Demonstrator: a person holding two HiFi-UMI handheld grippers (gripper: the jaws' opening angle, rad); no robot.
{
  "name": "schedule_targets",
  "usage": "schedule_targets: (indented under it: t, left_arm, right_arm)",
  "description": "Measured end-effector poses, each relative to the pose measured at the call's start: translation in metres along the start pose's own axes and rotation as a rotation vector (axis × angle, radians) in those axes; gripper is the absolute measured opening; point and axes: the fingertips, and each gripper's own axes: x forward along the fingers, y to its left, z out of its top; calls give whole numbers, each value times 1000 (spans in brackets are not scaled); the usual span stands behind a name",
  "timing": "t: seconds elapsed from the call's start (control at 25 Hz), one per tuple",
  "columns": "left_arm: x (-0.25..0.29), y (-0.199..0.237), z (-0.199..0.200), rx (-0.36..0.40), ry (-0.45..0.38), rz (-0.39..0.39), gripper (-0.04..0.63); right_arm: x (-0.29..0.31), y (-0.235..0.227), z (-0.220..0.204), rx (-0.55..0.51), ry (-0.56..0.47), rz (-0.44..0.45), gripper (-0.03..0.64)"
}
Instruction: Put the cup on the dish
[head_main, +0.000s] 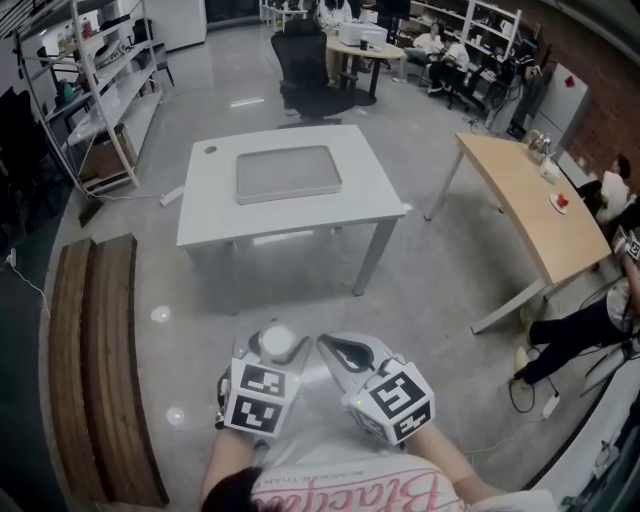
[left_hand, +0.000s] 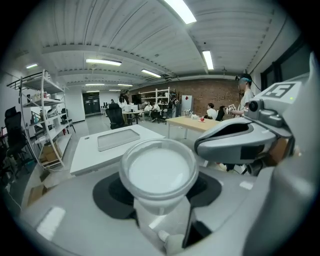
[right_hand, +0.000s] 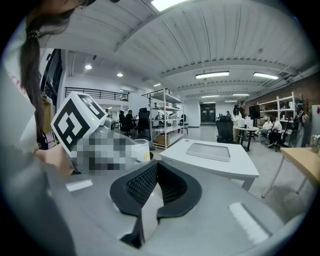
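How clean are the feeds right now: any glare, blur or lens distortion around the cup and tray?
Head view: even light, sharp, lamp glints on the floor, tray clear, edges bowed. Left gripper view: heavy fisheye, dark corners, cup close and slightly soft. Right gripper view: same fisheye, ceiling lamp glare at top, tray crisp.

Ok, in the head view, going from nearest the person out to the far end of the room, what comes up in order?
Cup held in the left tool → white table → grey tray on it → black office chair.
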Motion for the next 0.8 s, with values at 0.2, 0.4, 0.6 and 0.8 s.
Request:
schedule_targets:
  t: [0.2, 0.4, 0.6, 0.8]
  left_arm:
    - [23, 24, 9, 30, 5, -23, 250]
    - [38, 38, 16, 24, -4, -39, 250]
    - [54, 49, 18, 19, 3, -43, 250]
    - [71, 66, 27, 33, 15, -40, 250]
  right_arm:
    - [27, -18, 9, 16, -2, -34, 2]
    - [45, -23, 5, -1, 20, -27, 2]
    - [62, -32, 1, -13, 52, -27, 2]
    - [82, -49, 2, -2, 59, -29, 2]
